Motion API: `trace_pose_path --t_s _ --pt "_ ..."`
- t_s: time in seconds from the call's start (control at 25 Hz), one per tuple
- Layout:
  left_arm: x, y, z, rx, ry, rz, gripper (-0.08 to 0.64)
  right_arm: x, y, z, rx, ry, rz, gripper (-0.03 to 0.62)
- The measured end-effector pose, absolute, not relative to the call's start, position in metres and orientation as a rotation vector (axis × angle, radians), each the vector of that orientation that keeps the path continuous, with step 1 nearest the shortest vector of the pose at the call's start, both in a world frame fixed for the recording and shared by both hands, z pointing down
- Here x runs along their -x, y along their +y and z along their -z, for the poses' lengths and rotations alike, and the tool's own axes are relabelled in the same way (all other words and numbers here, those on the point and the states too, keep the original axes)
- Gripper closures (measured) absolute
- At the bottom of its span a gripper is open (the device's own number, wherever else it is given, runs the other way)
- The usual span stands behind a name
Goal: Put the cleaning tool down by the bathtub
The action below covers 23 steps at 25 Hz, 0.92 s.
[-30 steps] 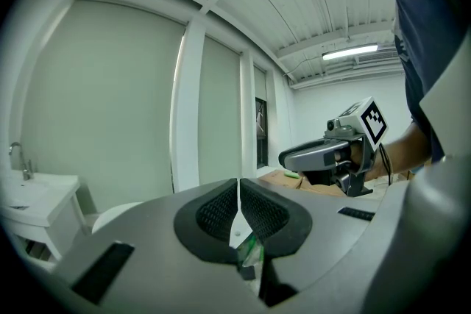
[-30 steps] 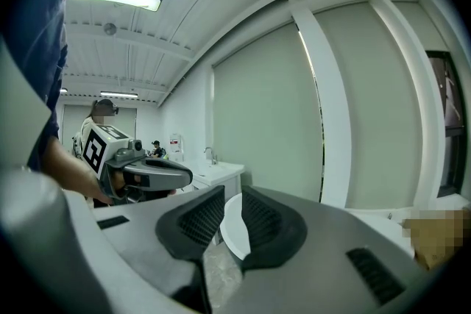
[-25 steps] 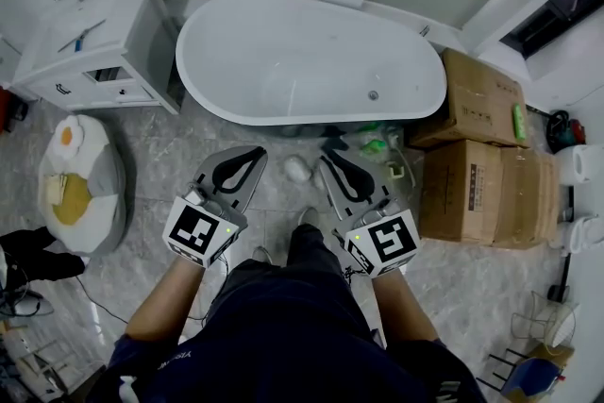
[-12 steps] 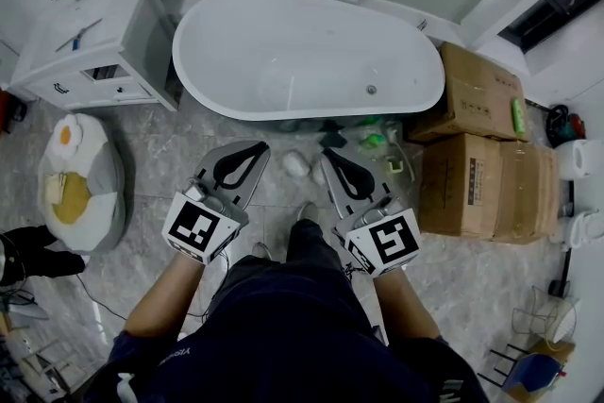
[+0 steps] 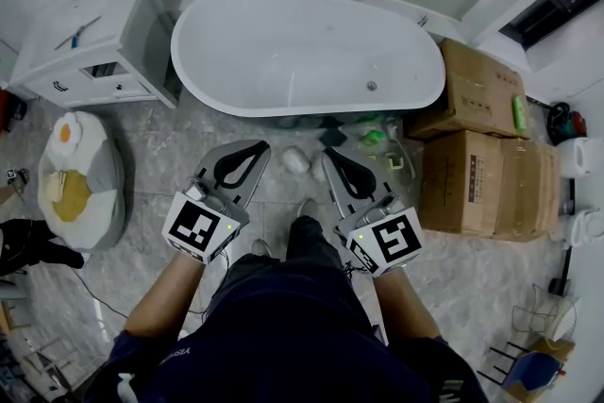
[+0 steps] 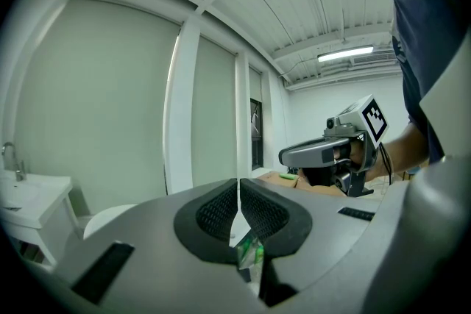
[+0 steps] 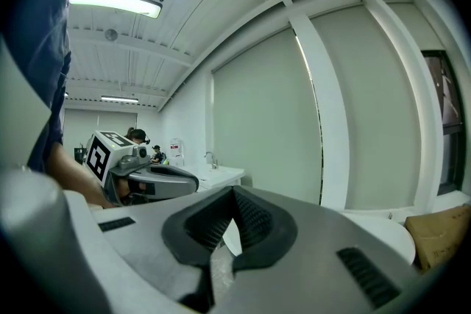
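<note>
The white bathtub [image 5: 307, 52] stands along the far wall. On the floor in front of it lies a small white rounded object [image 5: 295, 161], and green and white cleaning items [image 5: 374, 138] sit under the tub's right rim. My left gripper [image 5: 249, 149] is held over the floor left of the white object, shut and empty. My right gripper [image 5: 329, 157] is just right of it, also shut with nothing between its pads. In the left gripper view the pads [image 6: 221, 211] meet, and a green item [image 6: 250, 254] shows below them. In the right gripper view the pads [image 7: 250, 215] touch.
A white vanity with a sink [image 5: 90, 33] stands at the left, with an egg-patterned cushion [image 5: 77, 179] below it. Stacked cardboard boxes [image 5: 481, 146] fill the right side. A wire rack [image 5: 543, 321] is at the lower right. A person's dark sleeve [image 5: 24, 245] shows at the left edge.
Both grippers have stayed almost in place, the right one edging slightly to the right. The view has drifted a little, so the tub sits slightly higher in the picture.
</note>
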<state>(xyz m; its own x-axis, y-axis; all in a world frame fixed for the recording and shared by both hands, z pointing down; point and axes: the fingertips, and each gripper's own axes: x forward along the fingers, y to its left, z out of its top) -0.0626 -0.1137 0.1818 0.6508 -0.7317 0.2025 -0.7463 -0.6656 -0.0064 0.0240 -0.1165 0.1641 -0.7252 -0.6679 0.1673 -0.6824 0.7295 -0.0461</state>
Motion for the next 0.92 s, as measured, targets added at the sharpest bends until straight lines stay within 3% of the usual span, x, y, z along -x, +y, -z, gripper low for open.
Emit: trace_pose_path --t_s 0.92 --pt "0.057 -0.116 -0.195 -2.769 -1.214 -0.316 0.526 -0.026 -0.122 -0.182 -1.094 -2.758 -0.186 0.589"
